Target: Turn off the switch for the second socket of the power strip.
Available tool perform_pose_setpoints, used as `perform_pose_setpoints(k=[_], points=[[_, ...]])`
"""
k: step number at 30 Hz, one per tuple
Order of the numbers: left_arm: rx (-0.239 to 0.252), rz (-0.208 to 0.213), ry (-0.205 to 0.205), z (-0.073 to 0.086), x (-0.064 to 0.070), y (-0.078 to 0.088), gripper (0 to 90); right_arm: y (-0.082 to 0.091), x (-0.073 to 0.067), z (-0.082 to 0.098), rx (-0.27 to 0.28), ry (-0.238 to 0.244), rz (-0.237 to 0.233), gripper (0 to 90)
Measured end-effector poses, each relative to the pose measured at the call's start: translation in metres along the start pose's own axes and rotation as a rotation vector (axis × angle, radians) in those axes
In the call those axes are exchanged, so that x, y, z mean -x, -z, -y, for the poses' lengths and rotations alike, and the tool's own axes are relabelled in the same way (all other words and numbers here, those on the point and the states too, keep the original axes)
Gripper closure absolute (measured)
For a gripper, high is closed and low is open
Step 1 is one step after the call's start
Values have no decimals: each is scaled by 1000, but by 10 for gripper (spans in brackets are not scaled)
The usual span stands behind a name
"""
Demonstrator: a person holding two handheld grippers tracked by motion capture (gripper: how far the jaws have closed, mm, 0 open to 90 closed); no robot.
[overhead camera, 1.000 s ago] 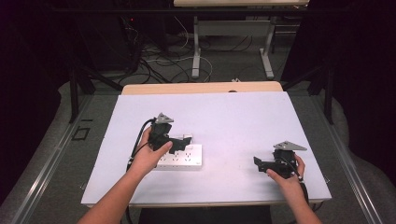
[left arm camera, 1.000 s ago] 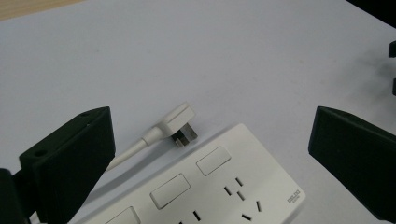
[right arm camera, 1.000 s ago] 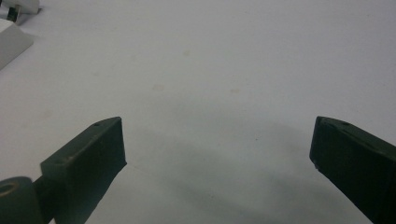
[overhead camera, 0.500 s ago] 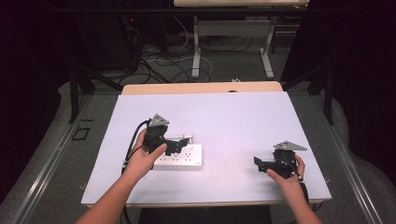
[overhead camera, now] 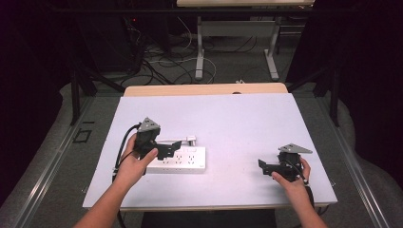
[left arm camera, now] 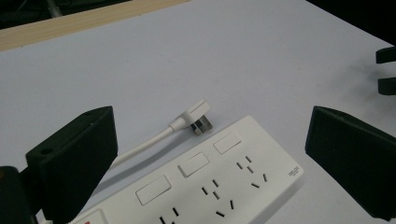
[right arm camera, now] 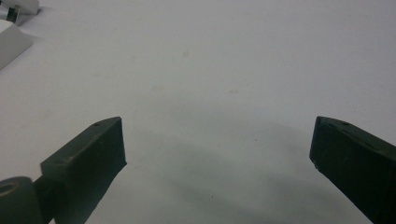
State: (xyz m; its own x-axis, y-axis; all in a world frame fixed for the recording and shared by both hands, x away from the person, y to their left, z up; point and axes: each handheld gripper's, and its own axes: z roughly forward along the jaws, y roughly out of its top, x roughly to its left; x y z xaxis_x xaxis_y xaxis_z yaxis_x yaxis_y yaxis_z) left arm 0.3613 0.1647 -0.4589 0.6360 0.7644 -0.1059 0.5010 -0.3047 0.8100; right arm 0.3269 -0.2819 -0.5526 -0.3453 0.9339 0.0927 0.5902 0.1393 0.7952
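A white power strip (overhead camera: pixel 183 160) (left arm camera: pixel 210 184) lies on the white table (overhead camera: pixel 228 118), with its white cord and flat plug (overhead camera: pixel 190 139) (left arm camera: pixel 198 116) lying on the table just behind it. My left gripper (overhead camera: pixel 168 148) (left arm camera: pixel 212 140) hovers over the strip's left part. It is open wide with nothing between its jaws. Near the table's front right, my right gripper (overhead camera: pixel 263 166) (right arm camera: pixel 217 140) is open and empty, low over bare table. In the right gripper view a corner of the strip (right arm camera: pixel 10 43) sits at the top left.
A wooden table edge (overhead camera: pixel 204 89) borders the far side of the white top. Beyond it on the floor are cables and another table's legs (overhead camera: pixel 199 52). The far right of the left gripper view shows the other gripper's jaw tips (left arm camera: pixel 386 70).
My left gripper has moved a little to the left along the power strip. The right gripper and the strip have stayed put.
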Motion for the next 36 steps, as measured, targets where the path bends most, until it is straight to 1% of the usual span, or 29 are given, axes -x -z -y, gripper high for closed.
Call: perform_pose_setpoints(k=[3, 6, 8, 9, 14, 16, 20, 21, 23, 24, 25, 36], points=[[14, -8, 20, 3, -3, 5, 29, 0, 0, 0, -1, 1, 1, 30], [21, -16, 28, 5, -6, 11, 32, 0, -1, 0, -2, -3, 1, 30], [35, -26, 36, 7, -9, 15, 34, 0, -1, 0, 0, -1, 1, 30], [32, -29, 32, 7, -10, 17, 36, 0, -1, 0, 0, -1, 1, 30], [49, -47, 54, 12, -16, 26, 41, 1, -1, 0, 1, -2, 5, 30], [52, -55, 53, 15, -19, 30, 42, 1, -1, 0, 3, -1, 5, 30], [56, -72, 74, 20, -23, 35, 45, 1, -1, 0, 3, 2, 4, 28], [61, -75, 73, 21, -24, 36, 46, 1, -1, 0, 2, 1, 4, 27], [59, -83, 88, 25, -26, 39, 49, 1, -1, 0, 2, 0, 4, 26], [59, -90, 86, 26, -28, 40, 51, 1, -1, 0, 3, 2, 5, 23], [58, -97, 97, 28, -29, 41, 53, 1, -1, 0, 3, 3, 5, 23], [80, -148, 159, 47, -45, 53, 63, 2, 0, -1, 5, 1, 7, 22]])
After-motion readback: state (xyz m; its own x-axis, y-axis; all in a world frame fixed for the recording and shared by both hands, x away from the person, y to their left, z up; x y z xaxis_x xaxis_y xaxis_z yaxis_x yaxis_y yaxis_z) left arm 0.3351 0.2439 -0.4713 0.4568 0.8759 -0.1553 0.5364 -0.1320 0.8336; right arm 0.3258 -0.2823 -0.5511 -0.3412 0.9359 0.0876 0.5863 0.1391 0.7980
